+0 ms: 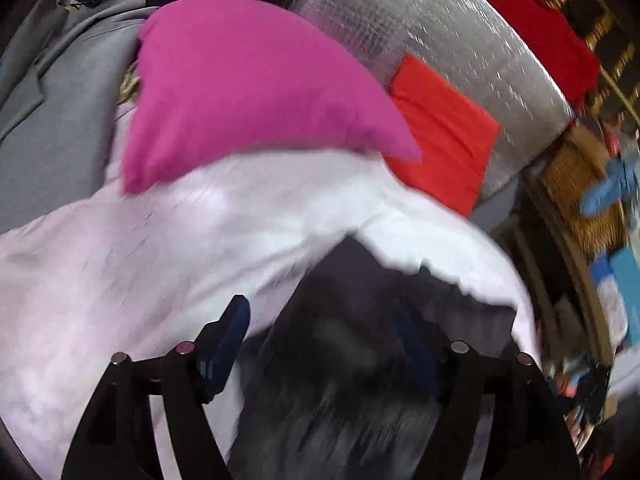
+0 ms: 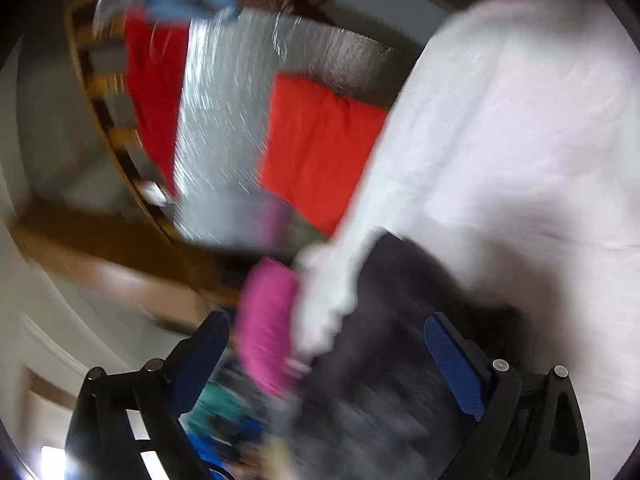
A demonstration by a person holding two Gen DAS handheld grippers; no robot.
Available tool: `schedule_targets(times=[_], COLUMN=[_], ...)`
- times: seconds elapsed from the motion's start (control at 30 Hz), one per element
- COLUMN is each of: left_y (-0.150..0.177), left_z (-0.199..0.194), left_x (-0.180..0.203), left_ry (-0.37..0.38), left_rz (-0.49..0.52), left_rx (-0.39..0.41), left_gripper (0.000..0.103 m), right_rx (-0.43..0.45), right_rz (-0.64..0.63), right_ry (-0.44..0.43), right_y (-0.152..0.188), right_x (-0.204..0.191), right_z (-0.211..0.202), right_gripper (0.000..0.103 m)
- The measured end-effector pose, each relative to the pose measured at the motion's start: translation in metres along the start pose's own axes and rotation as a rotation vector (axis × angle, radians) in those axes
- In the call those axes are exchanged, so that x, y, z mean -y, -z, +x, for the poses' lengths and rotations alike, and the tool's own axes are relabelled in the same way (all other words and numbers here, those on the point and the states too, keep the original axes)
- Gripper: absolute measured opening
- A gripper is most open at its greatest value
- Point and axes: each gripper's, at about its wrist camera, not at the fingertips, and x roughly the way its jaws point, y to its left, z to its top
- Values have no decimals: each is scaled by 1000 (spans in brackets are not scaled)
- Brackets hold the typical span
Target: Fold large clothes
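Observation:
A large white garment [image 1: 160, 248] with a dark inner part [image 1: 360, 288] lies spread over the silver-covered table [image 1: 420, 28]. My left gripper [image 1: 324, 336] hangs just above it, jaws wide apart; its blue pads [image 1: 234, 332] do not press on the dark cloth beneath them. In the blurred right wrist view, the white garment [image 2: 500, 140] fills the right side. My right gripper [image 2: 332, 352] is open over the garment's edge and dark fabric [image 2: 400, 300]. A pink cloth [image 2: 264, 328] shows between the fingers, untouched by either pad.
A folded pink cloth [image 1: 248, 88] lies on the white garment, with a folded orange-red cloth [image 1: 444, 136] beside it. A grey coat [image 1: 52, 112] lies at the left. A dark red cloth [image 1: 532, 28] hangs over the table's far edge. Wooden furniture and clutter [image 1: 580, 200] stand beyond.

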Motion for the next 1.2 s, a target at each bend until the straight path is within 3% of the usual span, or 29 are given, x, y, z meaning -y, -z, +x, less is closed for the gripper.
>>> schedule_targets(times=[0.07, 0.2, 0.3, 0.4, 0.5, 0.57, 0.6, 0.63, 0.7, 0.77, 0.83, 0.9, 1.0, 1.2], left_y=[25, 64, 80, 85, 83, 83, 84, 86, 90, 91, 93, 100, 116, 170], left_z=[-7, 0, 13, 29, 45, 51, 54, 55, 54, 48, 37, 25, 2, -53], left_x=[-12, -46, -58, -49, -28, -18, -13, -8, -4, -8, -8, -4, -3, -15], left_ry=[-33, -46, 41, 135, 182, 173, 156, 133, 105, 109, 121, 97, 89, 146], left_rz=[27, -27, -104, -115, -89, -82, -70, -55, -30, -37, -52, -50, -41, -61], left_rx=[-50, -160, -225, -283, -298, -288, -274, -263, -236, -211, -199, -204, -204, -227], left_gripper=[80, 80, 80, 80, 80, 81, 81, 73, 54, 37, 26, 24, 23, 23], right_rx=[-46, -119, -159, -219, -201, -195, -193, -191, -183, -152, -130, -124, -130, -158], right_rz=[-77, -59, -40, -43, -136, -150, -170, -189, -211, -185, -206, -223, -196, -163], right_ry=[101, 156, 186, 200, 227, 237, 254, 268, 284, 247, 257, 270, 242, 196], right_y=[20, 37, 42, 49, 56, 59, 61, 63, 65, 68, 75, 88, 111, 168], right_x=[0, 22, 35, 42, 27, 22, 19, 17, 16, 15, 9, 2, 2, 14], right_z=[-14, -10, 11, 45, 69, 76, 77, 77, 69, 55, 46, 40, 19, -45], right_gripper=[100, 100, 100, 100, 101, 100, 98, 86, 51, 41, 37, 35, 35, 35])
